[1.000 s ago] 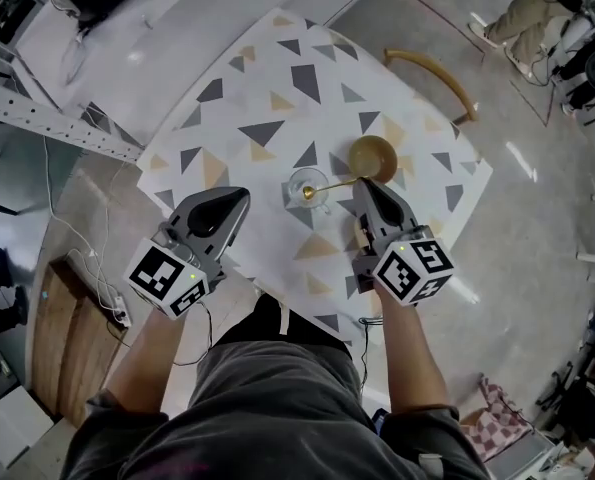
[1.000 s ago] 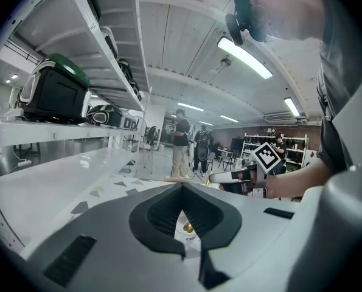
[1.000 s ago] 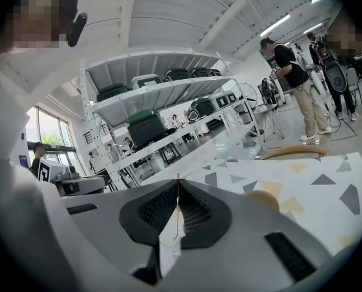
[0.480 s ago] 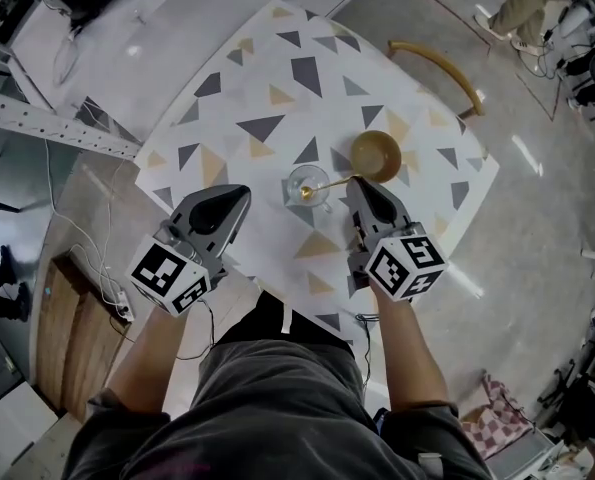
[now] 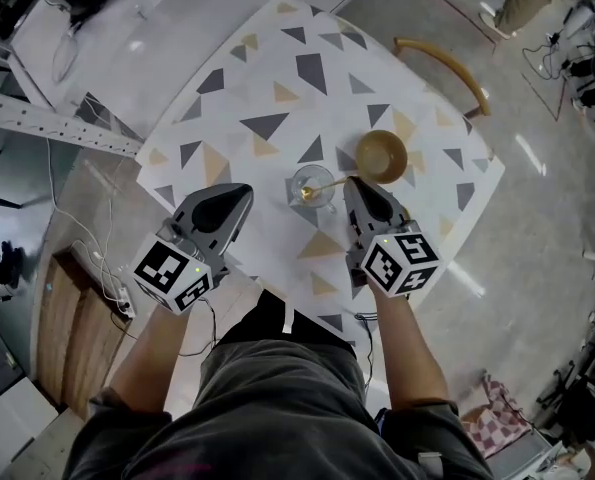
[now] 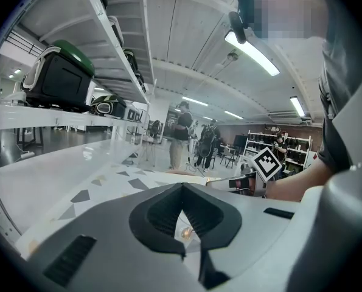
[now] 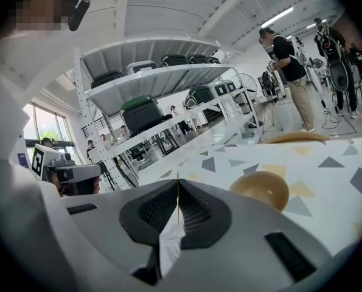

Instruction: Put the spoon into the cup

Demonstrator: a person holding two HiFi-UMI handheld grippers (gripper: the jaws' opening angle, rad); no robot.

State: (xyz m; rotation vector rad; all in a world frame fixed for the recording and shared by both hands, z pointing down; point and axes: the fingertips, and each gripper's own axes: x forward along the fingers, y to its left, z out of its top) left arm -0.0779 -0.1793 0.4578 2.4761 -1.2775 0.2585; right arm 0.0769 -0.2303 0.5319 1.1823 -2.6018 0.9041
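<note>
- Head view: on the table stands a clear cup, with a tan bowl just beside it. The right gripper holds the spoon by its handle, nearly level, and the gilt bowl end lies inside the cup's outline. Whether it is over the rim or already below it cannot be told. The left gripper hangs near the cup's other side, touching nothing.
- Left gripper view: the jaws of the left gripper are clenched and empty. Through the slit behind their tips a gilt glint shows, probably the spoon's end at the cup.
- Right gripper view: the jaws are clamped on the spoon's handle, seen edge-on as a thin line; the bowl sits to the right.
- Step in hand, as judged: the insertion itself. The next move calls for tipping the handle up, lowering the end into the cup — without knocking the light glass — and then letting go.
</note>
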